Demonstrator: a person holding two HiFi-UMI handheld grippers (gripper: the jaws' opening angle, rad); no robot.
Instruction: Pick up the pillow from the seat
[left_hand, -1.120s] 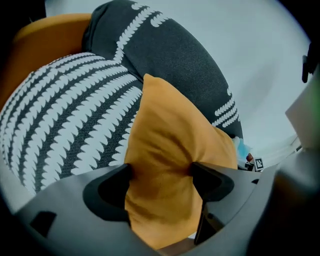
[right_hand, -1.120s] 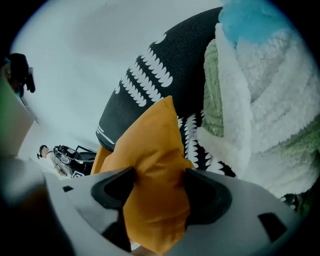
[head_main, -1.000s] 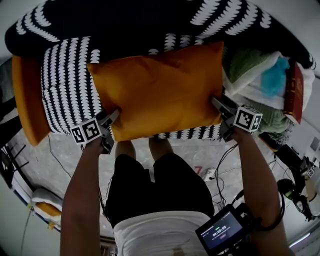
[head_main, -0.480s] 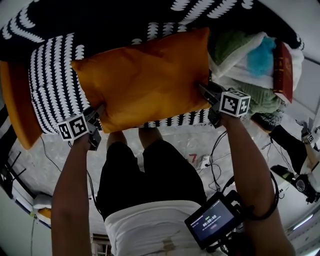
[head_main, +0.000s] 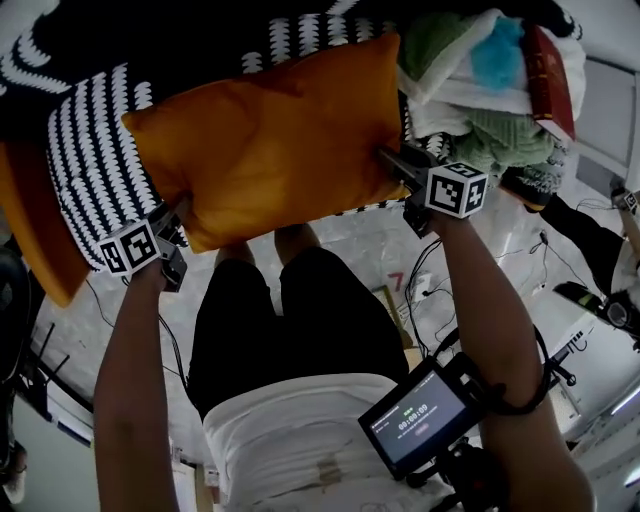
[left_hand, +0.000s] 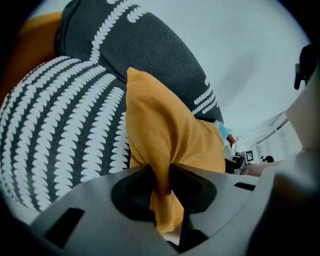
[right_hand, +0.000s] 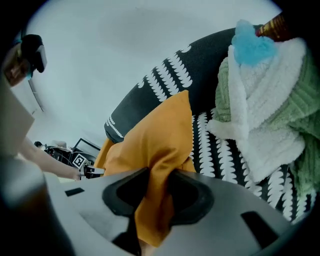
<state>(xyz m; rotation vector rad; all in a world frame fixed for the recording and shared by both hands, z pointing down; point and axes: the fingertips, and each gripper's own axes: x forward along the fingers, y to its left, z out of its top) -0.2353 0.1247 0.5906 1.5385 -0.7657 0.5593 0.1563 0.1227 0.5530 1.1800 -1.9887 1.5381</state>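
Observation:
An orange pillow (head_main: 265, 140) hangs between my two grippers just above the seat (head_main: 85, 165), which has a black-and-white patterned cover. My left gripper (head_main: 180, 212) pinches the pillow's near left corner (left_hand: 162, 185); its jaws have just been closing and the fabric is squeezed between them. On the right side, my right gripper (head_main: 390, 160) grips the pillow's near right corner (right_hand: 155, 200), jaws likewise just closed onto the cloth. In the right gripper view the left gripper (right_hand: 80, 162) shows small past the pillow's edge.
A heap of green, white and blue soft cloths (head_main: 470, 90) with a red book (head_main: 550, 70) lies on the seat's right end. The chair's orange side (head_main: 25, 220) is at the left. Cables (head_main: 425, 290) run over the floor by the person's legs (head_main: 270, 330).
Both grippers closed onto the pillow's near corners and rose, lifting it off the seat. The whole scene has shifted up and to the left in the head view.

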